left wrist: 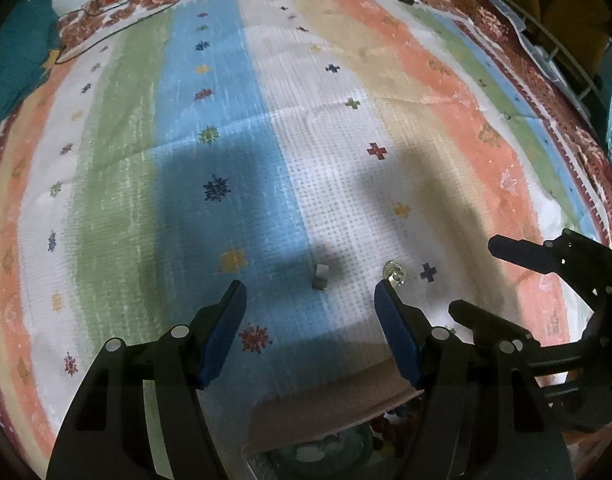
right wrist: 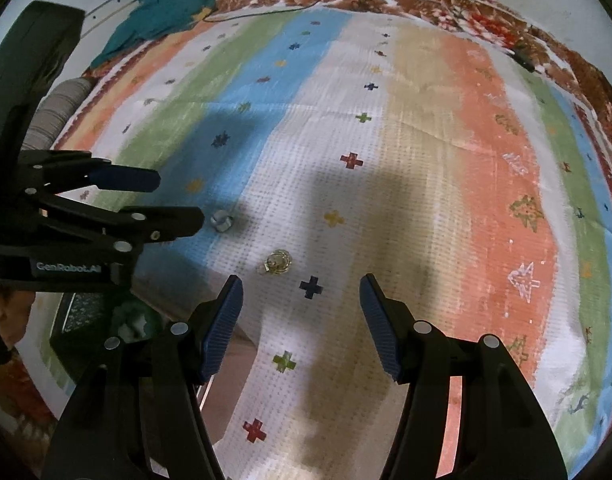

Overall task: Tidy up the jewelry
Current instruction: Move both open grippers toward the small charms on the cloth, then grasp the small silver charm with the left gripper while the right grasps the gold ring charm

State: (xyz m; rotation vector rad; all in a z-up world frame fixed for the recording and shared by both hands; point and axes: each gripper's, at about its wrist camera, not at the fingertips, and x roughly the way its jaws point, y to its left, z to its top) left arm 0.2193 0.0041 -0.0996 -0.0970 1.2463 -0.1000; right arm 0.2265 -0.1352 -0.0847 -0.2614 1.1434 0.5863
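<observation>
Left wrist view, left gripper [left wrist: 309,292] poised low over striped cloth [left wrist: 385,140], jaws wide, holding nothing, small silver ring [left wrist: 320,276] between its tips, gold earring [left wrist: 393,272] just beside, right gripper [right wrist: 300,292] likewise spread and empty, open jewelry box [left wrist: 325,404] below with beads inside.

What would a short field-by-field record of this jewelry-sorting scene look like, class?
surface: striped mat
left tongs: open, empty
right tongs: open, empty
silver piece: on the mat, between the left tongs' fingers
gold ring piece: on the mat, just ahead of the right tongs
jewelry box: open, near edge, beads inside
</observation>
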